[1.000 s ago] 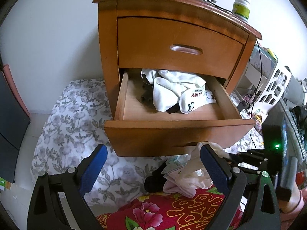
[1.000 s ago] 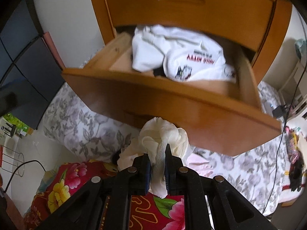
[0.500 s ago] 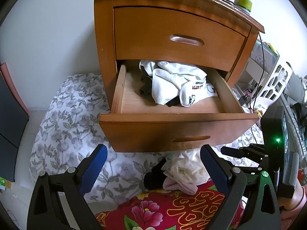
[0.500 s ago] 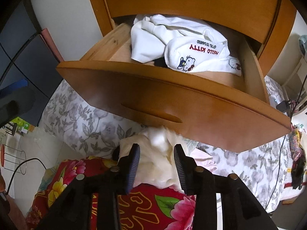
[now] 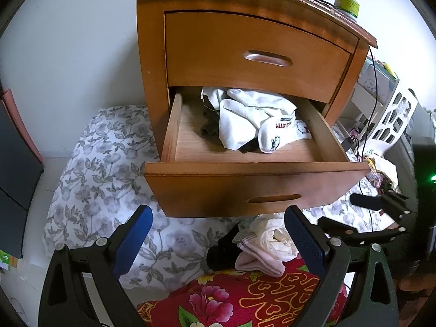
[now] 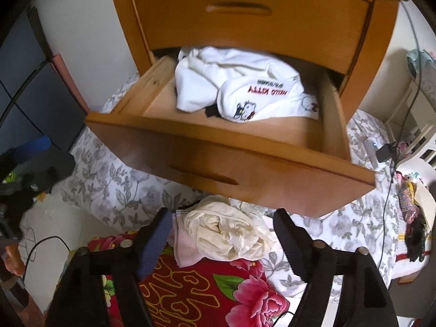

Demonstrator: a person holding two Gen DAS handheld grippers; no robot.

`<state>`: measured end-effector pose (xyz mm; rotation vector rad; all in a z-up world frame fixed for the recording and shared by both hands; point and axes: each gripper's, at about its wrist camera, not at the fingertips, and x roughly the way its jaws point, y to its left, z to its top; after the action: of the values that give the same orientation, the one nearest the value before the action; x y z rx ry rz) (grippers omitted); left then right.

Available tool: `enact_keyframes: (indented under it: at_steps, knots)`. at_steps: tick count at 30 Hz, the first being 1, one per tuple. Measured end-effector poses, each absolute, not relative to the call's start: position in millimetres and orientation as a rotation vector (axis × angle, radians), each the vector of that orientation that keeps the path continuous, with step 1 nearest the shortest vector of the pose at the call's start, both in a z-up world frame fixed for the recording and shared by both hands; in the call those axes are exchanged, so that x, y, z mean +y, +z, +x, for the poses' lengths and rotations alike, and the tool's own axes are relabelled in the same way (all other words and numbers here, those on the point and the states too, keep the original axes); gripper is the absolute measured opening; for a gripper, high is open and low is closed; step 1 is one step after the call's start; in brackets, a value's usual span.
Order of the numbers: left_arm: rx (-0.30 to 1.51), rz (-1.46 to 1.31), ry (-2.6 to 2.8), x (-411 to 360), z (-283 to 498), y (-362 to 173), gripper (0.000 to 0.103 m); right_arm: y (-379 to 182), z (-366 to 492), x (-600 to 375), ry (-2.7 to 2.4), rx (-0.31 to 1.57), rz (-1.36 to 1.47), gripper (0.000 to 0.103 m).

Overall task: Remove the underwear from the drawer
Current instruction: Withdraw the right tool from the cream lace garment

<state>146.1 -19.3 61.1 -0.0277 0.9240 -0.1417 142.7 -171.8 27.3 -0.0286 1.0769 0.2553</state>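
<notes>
The lower drawer of the orange-brown wooden nightstand (image 5: 256,188) is seen pulled out, and a heap of white cotton underwear with a cartoon print and red lettering (image 6: 239,92) lies bunched toward its back right corner, with something dark tucked beneath that cannot be made out. Below the drawer front, a crumpled cream fabric garment (image 6: 229,234) is found resting on the bed's red floral quilt (image 6: 218,286), beside a pale pink piece and a black one. The right tool (image 6: 222,234) has just been opening; its 2 jaws are spread wide to either side of the cream garment, no pad is pressed on it, and nothing is held. The left tool (image 5: 218,234) is likewise held wide open and empty above the grey-leaf bedsheet (image 5: 103,179). The white underwear is judged to be light, soft and limp, so it would likely sag and drag neighbouring pieces along when lifted. A raised fold near the top of the heap is probably best pinched, with enough cloth gathered between the pads that thin fabric cannot slip free. Snagging on the upper drawer's lower edge is a possible risk.
</notes>
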Motion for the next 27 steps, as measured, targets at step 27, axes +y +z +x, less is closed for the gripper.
enact_keyframes:
  at_steps: [27]
  knots:
    - [0.94,0.001,-0.112,-21,154,46,0.098,59,128,-204,0.188,0.948,0.095,0.103]
